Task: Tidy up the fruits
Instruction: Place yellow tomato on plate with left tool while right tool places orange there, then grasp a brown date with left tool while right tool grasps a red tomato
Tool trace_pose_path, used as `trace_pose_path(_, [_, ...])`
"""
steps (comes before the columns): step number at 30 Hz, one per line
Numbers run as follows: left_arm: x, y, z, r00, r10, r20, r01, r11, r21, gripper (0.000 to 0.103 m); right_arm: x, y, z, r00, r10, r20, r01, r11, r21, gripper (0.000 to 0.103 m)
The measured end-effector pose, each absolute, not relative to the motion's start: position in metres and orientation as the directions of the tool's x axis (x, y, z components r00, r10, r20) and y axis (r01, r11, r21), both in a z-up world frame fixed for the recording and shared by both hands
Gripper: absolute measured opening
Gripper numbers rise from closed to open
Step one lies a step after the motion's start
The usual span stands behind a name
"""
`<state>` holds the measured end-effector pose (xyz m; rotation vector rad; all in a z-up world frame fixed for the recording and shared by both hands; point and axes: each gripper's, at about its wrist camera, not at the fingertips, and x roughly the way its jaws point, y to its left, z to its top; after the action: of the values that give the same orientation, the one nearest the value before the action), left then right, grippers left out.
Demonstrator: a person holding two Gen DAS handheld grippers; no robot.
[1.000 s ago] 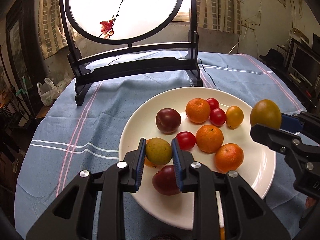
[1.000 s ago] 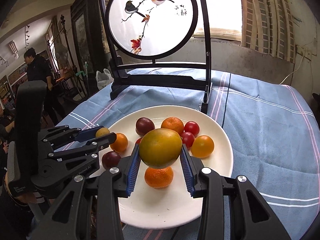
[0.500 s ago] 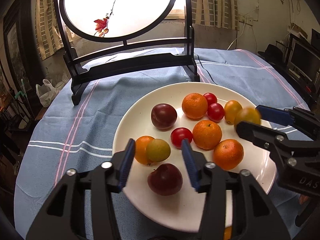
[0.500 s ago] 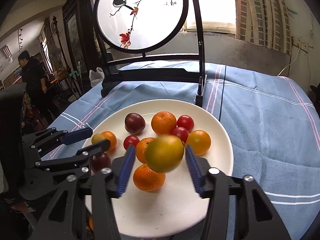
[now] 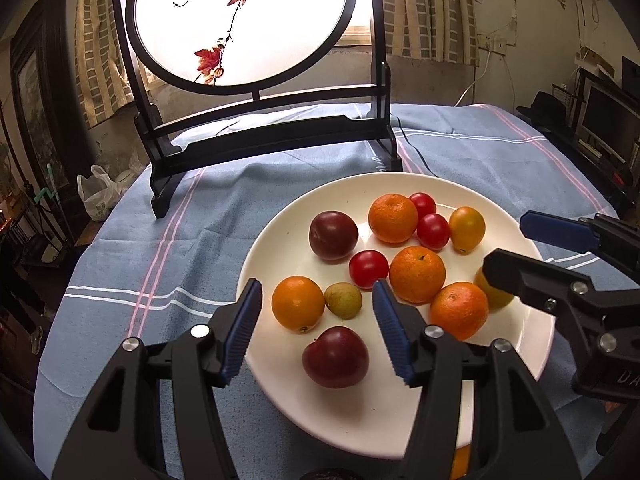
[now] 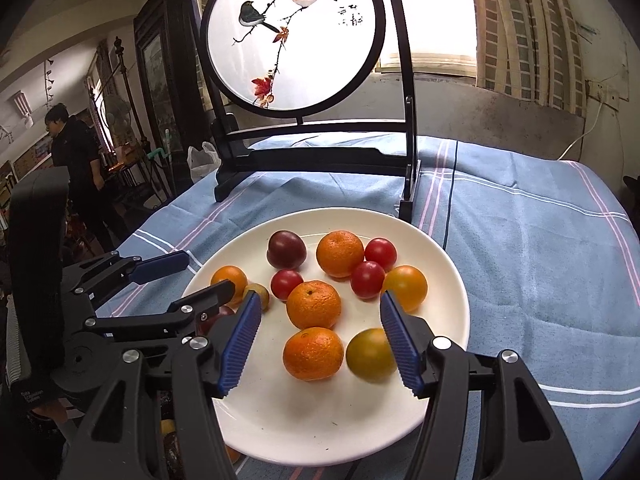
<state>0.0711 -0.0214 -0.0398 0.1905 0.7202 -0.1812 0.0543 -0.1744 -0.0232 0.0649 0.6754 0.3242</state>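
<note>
Nearest the cameras, the left gripper (image 5: 318,330) and the right gripper (image 6: 320,338) both hover low over the plate (image 6: 320,432) with jaws spread wide and nothing between them. All the fruit lies on that plate: a dark plum (image 5: 335,357) at the near edge, a small greenish fruit (image 5: 343,300) touching an orange (image 5: 298,302), a larger yellow-green fruit (image 6: 370,355) just inside the right gripper's right finger, beside a tangerine (image 6: 313,353). Farther back sit more tangerines, three cherry tomatoes (image 5: 368,269) and a second plum (image 5: 333,235).

These are probably light, round and ready to roll on glazed china. The plums and tomatoes look soft-skinned and should bruise under a hard squeeze, so a gentle hold across the widest middle seems best.

The plate rests on a blue striped tablecloth (image 6: 520,248). Behind it stands a round painted screen (image 5: 240,20) in a dark frame, then curtained windows; a person (image 6: 76,168) stands in the cluttered room beyond.
</note>
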Motion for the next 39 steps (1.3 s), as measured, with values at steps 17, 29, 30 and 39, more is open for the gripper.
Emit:
trace_pose_path(17, [-0.026,0.046,-0.024,0.728,-0.161,-0.666,0.282,0.956,0.078,0.064,-0.070,-0.141,-0.055,0.555,0.340,-0.760,-0.527,0.850,-0.004,0.060])
trace_pose_path(29, [-0.085,0.023,-0.052,0.608,-0.276,-0.745,0.435,0.900,0.021,0.064,-0.062,-0.115,-0.078,0.479,0.365,-0.799,-0.573,0.819,0.031,0.029])
trace_pose_path(30, [-0.088,0.019,-0.054,0.591,-0.298,-0.750,0.449,0.894,-0.001,0.064,-0.065,-0.116,-0.077,0.482,0.365,-0.796,-0.577,0.816,0.025,0.028])
trace_pose_path(39, [-0.077,-0.020,-0.086,0.535,-0.267,-0.802,0.433,0.901,-0.011,0.062,-0.065,-0.158,-0.064,0.546,0.385,-0.744,-0.486,0.869,0.092,0.028])
